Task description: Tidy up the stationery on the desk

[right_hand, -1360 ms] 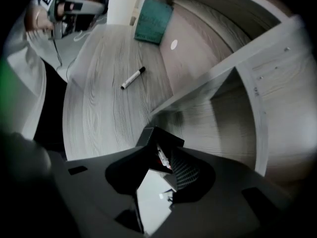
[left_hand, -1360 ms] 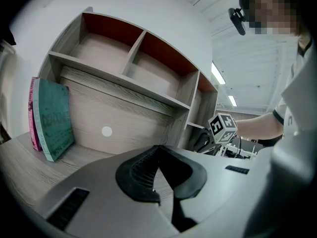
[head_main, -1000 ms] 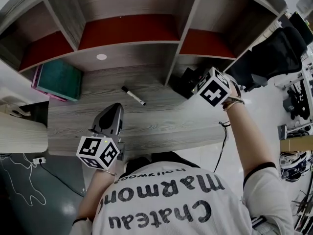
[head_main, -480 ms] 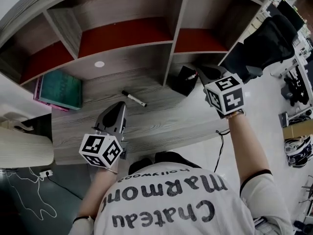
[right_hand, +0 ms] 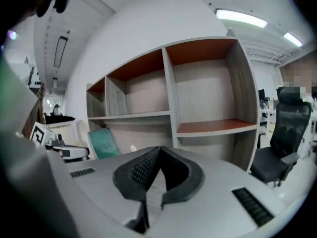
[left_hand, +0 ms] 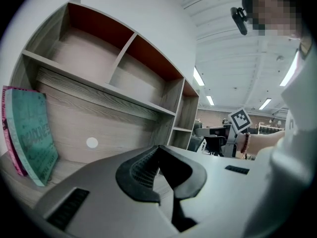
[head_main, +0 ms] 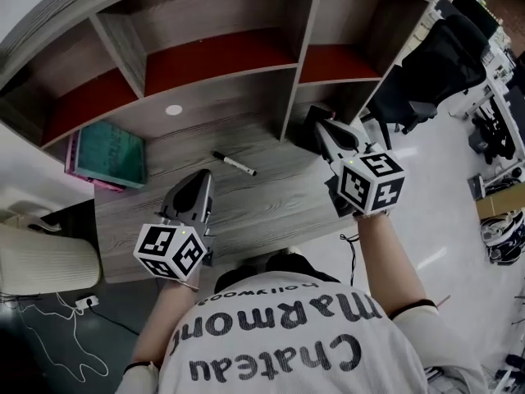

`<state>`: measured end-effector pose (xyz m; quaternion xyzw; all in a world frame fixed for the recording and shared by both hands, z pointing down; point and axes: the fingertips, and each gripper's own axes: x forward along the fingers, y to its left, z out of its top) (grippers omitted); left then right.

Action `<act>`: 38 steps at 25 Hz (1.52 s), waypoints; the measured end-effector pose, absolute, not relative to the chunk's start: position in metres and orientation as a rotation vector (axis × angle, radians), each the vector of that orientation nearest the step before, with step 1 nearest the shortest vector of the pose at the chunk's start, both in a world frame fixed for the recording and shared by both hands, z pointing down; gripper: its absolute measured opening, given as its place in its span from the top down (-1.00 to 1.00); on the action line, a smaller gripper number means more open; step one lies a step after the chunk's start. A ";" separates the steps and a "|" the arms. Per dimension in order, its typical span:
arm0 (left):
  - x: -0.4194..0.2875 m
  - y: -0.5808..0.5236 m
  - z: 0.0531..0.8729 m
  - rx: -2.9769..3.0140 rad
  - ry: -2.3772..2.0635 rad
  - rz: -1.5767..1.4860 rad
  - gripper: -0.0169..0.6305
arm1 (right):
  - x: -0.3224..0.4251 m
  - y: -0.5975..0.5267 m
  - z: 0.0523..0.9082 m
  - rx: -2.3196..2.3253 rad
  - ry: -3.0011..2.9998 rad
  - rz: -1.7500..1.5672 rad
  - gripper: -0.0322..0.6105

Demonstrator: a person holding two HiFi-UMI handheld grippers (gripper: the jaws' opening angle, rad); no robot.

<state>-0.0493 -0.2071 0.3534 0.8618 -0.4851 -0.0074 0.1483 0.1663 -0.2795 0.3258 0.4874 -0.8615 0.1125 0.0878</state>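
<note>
Head view shows the pen (head_main: 235, 164) lying on the desk (head_main: 271, 208), just ahead and right of the left gripper (head_main: 199, 179). It looks light, stiff and ready to roll; pinch its middle. That gripper and the right gripper (head_main: 320, 125) are both closed, holding nothing.

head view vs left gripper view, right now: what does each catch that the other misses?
Head view only: the black marker pen lying on the desk, and the person's printed shirt.
Left gripper view only: the ceiling lights, plus a close look at the left gripper, jaws together with nothing between them.
Both: the teal book at the desk's left end, the shelf unit and the right gripper.
</note>
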 end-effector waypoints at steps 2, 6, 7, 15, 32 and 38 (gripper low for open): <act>-0.058 -0.203 0.354 2.480 -1.390 -0.019 0.90 | 0.152 -0.269 0.330 1.445 -2.615 0.421 0.86; -0.083 -0.193 0.357 2.478 -1.387 -0.014 0.90 | 0.124 -0.251 0.341 1.403 -2.670 0.585 0.86; -0.090 -0.190 0.359 2.476 -1.387 -0.009 0.90 | 0.117 -0.247 0.345 1.397 -2.670 0.620 0.86; -0.146 -0.165 0.385 2.399 -1.408 0.027 0.91 | 0.059 -0.225 0.381 1.370 -2.649 0.733 0.86; -0.185 -0.170 0.421 2.164 -1.574 0.016 0.90 | -0.021 -0.251 0.458 0.896 -2.525 0.674 0.86; -0.192 -0.166 0.436 2.066 -1.648 0.041 0.90 | -0.019 -0.269 0.499 0.789 -2.424 0.658 0.86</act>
